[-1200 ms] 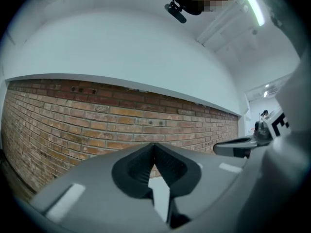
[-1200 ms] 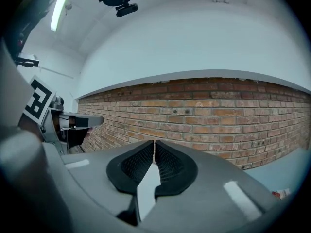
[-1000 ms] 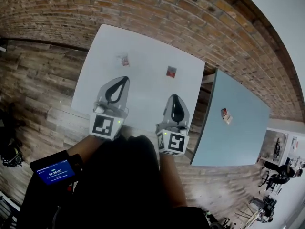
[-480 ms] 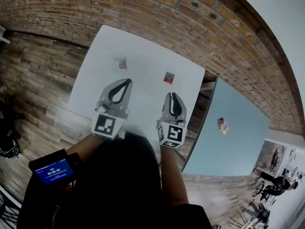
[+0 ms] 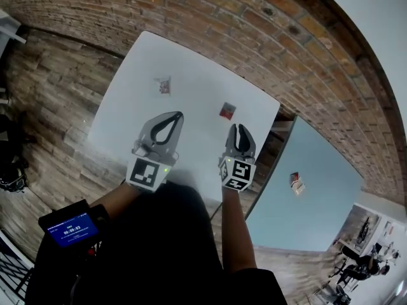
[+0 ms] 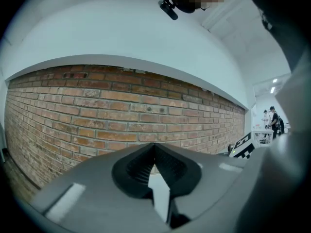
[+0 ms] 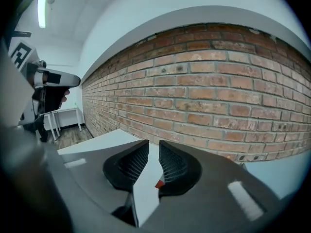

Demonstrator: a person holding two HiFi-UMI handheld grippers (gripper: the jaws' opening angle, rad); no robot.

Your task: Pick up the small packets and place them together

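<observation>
As the scene stands: no packet is lifted and no two lie side by side; by my judgement the gathering is not yet begun.
Pale packet: flat on the white table, upper left of centre in the head view, well apart from the others.
Red packet: same table, near centre of frame, just ahead of the right gripper's tips, not touched.
Third packet: on the blue-grey table, right of frame, a separate surface.
Left gripper: jaws clenched tip to tip with nothing between them; it is over the near part of the white table.
Right gripper: jaws opening, the gap narrow so far, nothing between the pads.
Work left: every packet remains to be collected; the red one looks the likely first pick.
Head view alone shows: all three packets and their spacing across two tables.
Right gripper view alone shows: the parting of that gripper's jaws plainly, with the red packet as a sliver low in the gap.
Left gripper view alone shows: the left gripper with its tips meeting against a brick wall; no packet appears there.
</observation>
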